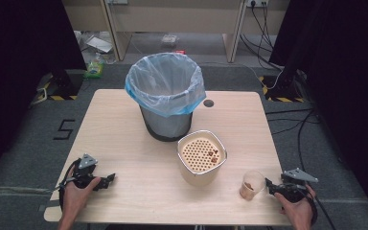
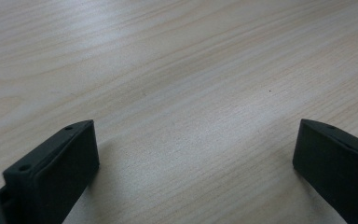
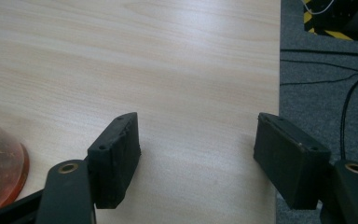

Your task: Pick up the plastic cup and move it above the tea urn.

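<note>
Beside the cup [image 1: 252, 184], right tool [image 1: 270, 184] agape

Even overhead light; dark surrounds; soft close-ups.

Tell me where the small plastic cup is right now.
In the high view the small plastic cup stands near the table's front right edge, just left of the open right gripper and right of the perforated-lid container.
</note>
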`<control>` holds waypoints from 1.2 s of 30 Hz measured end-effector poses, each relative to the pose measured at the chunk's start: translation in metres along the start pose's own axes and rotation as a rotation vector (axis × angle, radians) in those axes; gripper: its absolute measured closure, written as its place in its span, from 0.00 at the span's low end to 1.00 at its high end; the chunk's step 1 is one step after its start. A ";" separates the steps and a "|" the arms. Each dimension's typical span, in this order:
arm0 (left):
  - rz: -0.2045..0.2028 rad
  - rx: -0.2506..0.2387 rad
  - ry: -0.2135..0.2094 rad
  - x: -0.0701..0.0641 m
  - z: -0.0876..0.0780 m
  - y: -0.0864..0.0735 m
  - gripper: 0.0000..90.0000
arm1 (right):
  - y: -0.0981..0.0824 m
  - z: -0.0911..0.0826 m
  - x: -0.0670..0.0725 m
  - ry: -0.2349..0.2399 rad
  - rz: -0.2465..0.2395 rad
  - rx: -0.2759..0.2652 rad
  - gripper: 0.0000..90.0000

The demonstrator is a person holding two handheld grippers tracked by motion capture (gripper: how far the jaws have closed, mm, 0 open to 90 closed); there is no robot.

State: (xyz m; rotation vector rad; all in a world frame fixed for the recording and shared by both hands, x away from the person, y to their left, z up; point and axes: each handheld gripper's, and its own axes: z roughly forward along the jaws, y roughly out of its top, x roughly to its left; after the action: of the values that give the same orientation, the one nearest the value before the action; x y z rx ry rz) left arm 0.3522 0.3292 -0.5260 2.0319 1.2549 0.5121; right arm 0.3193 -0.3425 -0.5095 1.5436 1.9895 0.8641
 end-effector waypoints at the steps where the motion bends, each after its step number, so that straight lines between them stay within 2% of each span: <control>1: 0.000 0.000 0.000 0.000 0.000 0.000 0.00 | 0.000 -0.001 0.000 -0.002 0.002 0.002 0.35; 3: 0.000 0.000 0.000 0.000 0.000 0.000 0.00 | 0.001 -0.003 0.000 -0.006 0.016 0.002 0.35; 9: 0.000 0.000 0.000 0.000 0.000 0.000 0.00 | 0.007 -0.013 -0.002 -0.015 0.018 -0.014 0.36; 10: 0.000 0.000 0.000 0.000 0.000 0.000 0.00 | 0.009 -0.016 -0.001 -0.013 0.035 -0.013 0.36; 19: 0.000 0.000 0.000 0.000 0.000 0.000 0.00 | 0.025 -0.043 -0.001 -0.011 0.041 -0.029 0.40; 28: 0.000 0.000 0.000 0.000 0.000 0.000 0.00 | 0.044 -0.058 0.013 0.026 0.013 -0.056 0.43; 33: 0.001 0.000 0.000 0.000 0.000 0.000 0.00 | 0.056 -0.068 0.026 0.049 -0.009 -0.088 0.43; 36: 0.001 0.000 0.000 0.000 0.000 0.000 0.00 | 0.059 -0.069 0.036 0.084 -0.033 -0.078 0.43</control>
State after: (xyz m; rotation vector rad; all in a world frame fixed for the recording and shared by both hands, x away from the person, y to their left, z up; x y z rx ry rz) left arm 0.3522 0.3293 -0.5260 2.0329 1.2543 0.5122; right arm 0.3015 -0.3107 -0.4185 1.4498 2.0090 0.9963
